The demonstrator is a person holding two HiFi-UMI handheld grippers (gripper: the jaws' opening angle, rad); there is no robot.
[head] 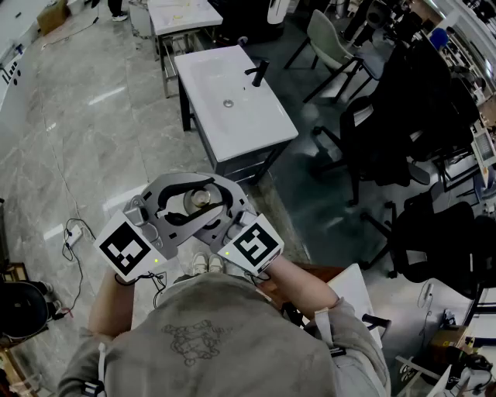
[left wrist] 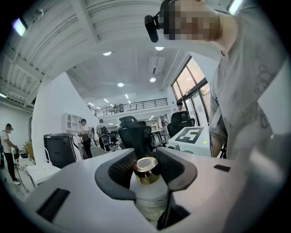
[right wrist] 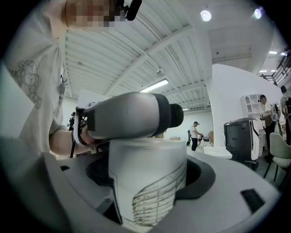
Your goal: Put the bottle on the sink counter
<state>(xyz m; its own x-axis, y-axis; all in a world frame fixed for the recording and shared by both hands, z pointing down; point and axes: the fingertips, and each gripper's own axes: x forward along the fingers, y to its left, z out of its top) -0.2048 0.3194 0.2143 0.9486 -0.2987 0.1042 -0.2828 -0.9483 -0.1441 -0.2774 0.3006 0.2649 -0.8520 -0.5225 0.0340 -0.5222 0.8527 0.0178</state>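
Note:
A white bottle (head: pixel 200 199) with a gold cap (left wrist: pixel 147 166) is held close in front of the person's chest, above the floor. My left gripper (head: pixel 180 203) is shut on its neck, just under the cap, in the left gripper view (left wrist: pixel 147 160). My right gripper (head: pixel 219 211) grips the wide white body (right wrist: pixel 148 177) with its jaws spread far apart. In the right gripper view the left gripper (right wrist: pixel 132 116) lies across the top of the bottle. The white sink counter (head: pixel 267 120), with a black faucet (head: pixel 258 72), stands a little way ahead.
Black office chairs (head: pixel 387 132) crowd the right side beyond a dark mat. A white table (head: pixel 182 15) stands behind the sink. A cable and plug strip (head: pixel 74 231) lie on the grey floor at left. The person's shoes (head: pixel 205 264) show below the grippers.

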